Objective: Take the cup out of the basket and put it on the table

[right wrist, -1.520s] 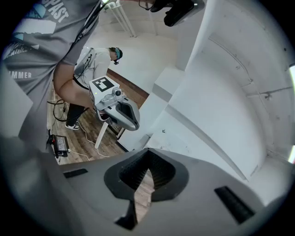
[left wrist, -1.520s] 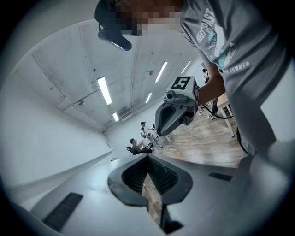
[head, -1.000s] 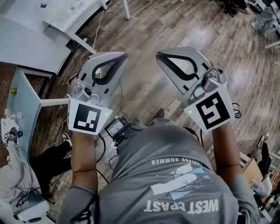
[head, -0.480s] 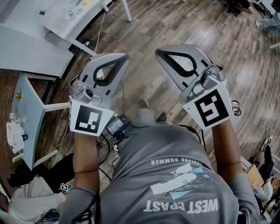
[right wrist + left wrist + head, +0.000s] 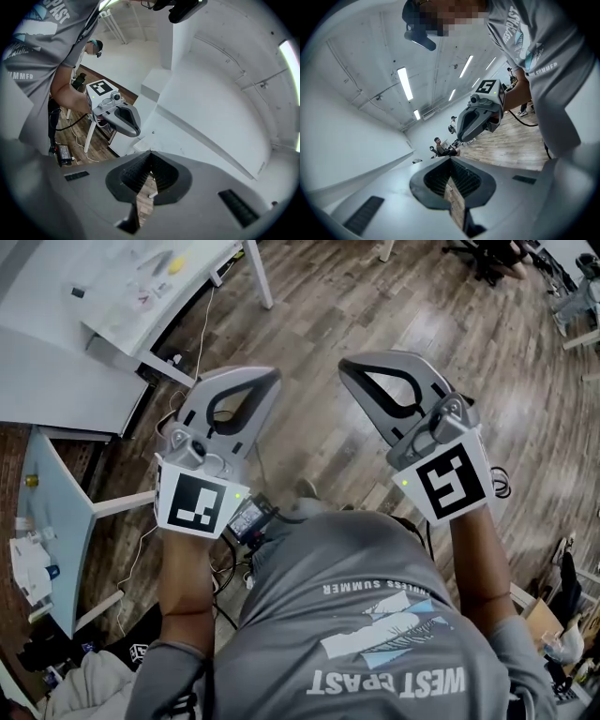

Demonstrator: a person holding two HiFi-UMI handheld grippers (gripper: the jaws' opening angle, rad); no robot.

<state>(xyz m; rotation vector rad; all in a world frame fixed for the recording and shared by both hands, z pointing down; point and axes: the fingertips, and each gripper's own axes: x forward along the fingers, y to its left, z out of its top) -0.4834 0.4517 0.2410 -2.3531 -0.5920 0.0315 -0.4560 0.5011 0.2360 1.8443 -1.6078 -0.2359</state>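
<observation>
No cup, basket or target table top with a cup shows in any view. In the head view my left gripper (image 5: 270, 374) and right gripper (image 5: 344, 364) are held side by side at chest height over the wooden floor (image 5: 309, 427), both pointing forward. Each is shut with nothing between its jaws. In the left gripper view my own jaws (image 5: 451, 158) meet at the tip, and the right gripper (image 5: 480, 117) hangs beyond them. The right gripper view shows its jaws (image 5: 150, 152) closed too, with the left gripper (image 5: 123, 118) beyond.
White tables (image 5: 141, 296) with papers stand at the upper left, one leg (image 5: 259, 274) reaching the floor. A pale blue table (image 5: 47, 512) with small items is at the left edge. Cables and a power brick (image 5: 248, 515) lie by my feet. People sit far off (image 5: 440, 147).
The floor and the tables at the left have slid down the head view as the person walks forward. Both grippers keep the same pose and stay shut.
</observation>
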